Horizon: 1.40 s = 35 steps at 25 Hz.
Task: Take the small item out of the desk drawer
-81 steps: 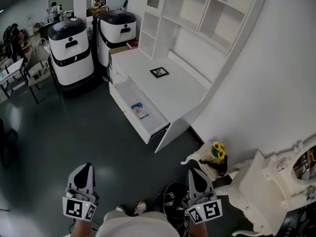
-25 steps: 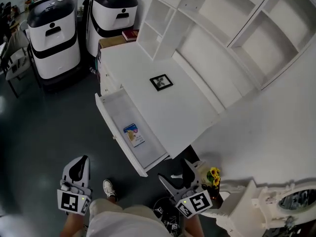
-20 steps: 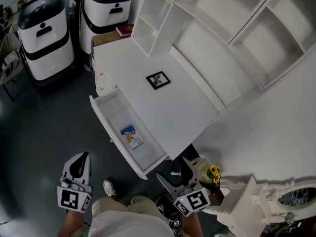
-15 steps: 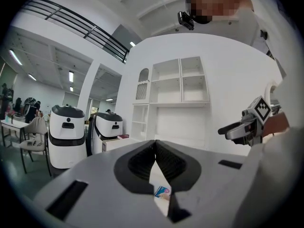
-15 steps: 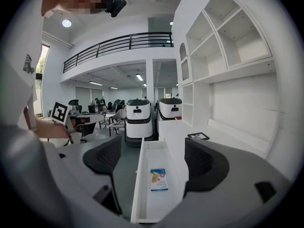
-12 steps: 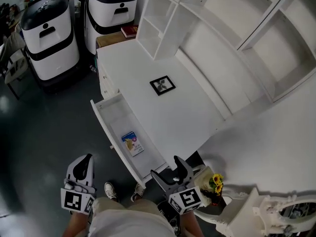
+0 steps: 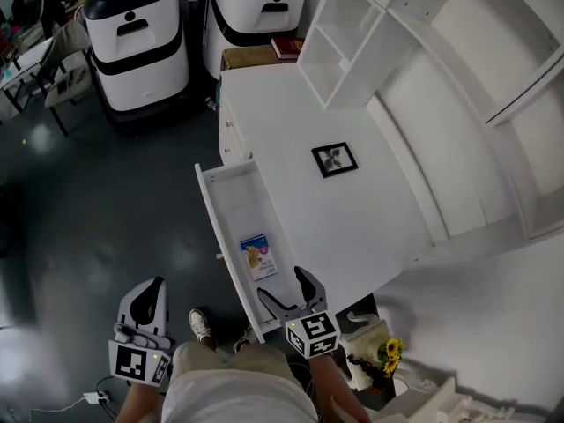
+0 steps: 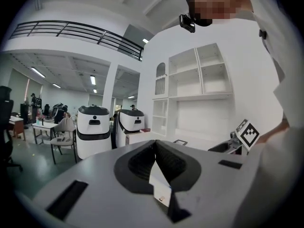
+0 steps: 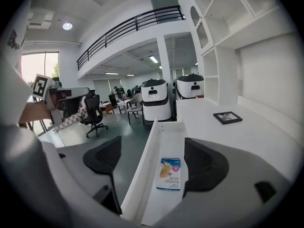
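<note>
The white desk drawer point(image 7: 231, 203) stands pulled open. A small blue and white packet point(image 7: 257, 256) lies flat on its floor toward the near end. My right gripper point(image 7: 282, 286) is open and hovers at the drawer's near end, just short of the packet. In the right gripper view the packet point(image 9: 170, 173) lies between and below the spread jaws of the right gripper point(image 9: 153, 148), nearer the right finger point(image 9: 204, 163), and is not touched. My left gripper point(image 7: 152, 291) hangs low at the left over the floor, well away from the drawer. The left gripper point(image 8: 155, 148) is shut on nothing.
A small black picture frame point(image 7: 335, 159) lies on the white desk top point(image 7: 352, 227). White shelving point(image 7: 352, 33) rises behind it. Two white and black machines point(image 7: 141, 33) point(image 7: 260, 7) stand beyond the desk's far end. Yellow flowers point(image 7: 388, 351) sit at the lower right. My shoe point(image 7: 200, 324) is on the dark floor.
I have walked up to the desk, so the drawer is now close. The right gripper has moved forward to the drawer's near end. The left gripper stayed low and shut.
</note>
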Motion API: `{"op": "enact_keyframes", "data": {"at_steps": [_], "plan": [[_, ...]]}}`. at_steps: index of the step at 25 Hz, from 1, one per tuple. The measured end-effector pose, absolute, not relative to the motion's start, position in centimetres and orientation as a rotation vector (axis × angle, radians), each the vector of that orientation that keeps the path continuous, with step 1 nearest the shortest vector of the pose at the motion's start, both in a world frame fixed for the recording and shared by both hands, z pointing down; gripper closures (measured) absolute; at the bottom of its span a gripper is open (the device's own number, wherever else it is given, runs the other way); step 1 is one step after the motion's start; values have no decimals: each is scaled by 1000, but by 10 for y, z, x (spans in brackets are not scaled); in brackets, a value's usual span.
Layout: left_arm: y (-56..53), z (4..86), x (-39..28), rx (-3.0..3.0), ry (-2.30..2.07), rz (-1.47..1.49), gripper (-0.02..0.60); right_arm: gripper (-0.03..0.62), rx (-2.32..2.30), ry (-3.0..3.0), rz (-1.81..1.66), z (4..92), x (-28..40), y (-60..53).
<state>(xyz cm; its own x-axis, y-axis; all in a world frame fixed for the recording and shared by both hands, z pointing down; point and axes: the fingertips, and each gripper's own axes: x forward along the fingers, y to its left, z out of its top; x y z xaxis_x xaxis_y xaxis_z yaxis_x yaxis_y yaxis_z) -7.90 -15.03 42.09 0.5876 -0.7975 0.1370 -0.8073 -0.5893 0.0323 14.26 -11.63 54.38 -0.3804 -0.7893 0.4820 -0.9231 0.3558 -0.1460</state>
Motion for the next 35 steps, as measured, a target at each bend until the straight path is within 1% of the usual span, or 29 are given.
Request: {"op": "enact_keyframes", "data": {"at_steps": [6, 10, 15, 21, 35], "plan": [[-139, 444, -119, 2596, -1504, 232, 565, 184, 1401, -2284, 684, 603, 126, -146], [-130, 457, -135, 2540, -1550, 270, 566, 184, 1371, -2247, 756, 640, 122, -159], [-119, 468, -140, 2508, -1568, 298, 565, 181, 1349, -2212, 776, 674, 121, -168], [-106, 480, -147, 2477, -1560, 337, 565, 157, 1374, -2126, 796, 709, 131, -174], [-101, 497, -156, 2462, -1503, 387, 565, 155, 1359, -1888, 893, 783, 143, -182]]}}
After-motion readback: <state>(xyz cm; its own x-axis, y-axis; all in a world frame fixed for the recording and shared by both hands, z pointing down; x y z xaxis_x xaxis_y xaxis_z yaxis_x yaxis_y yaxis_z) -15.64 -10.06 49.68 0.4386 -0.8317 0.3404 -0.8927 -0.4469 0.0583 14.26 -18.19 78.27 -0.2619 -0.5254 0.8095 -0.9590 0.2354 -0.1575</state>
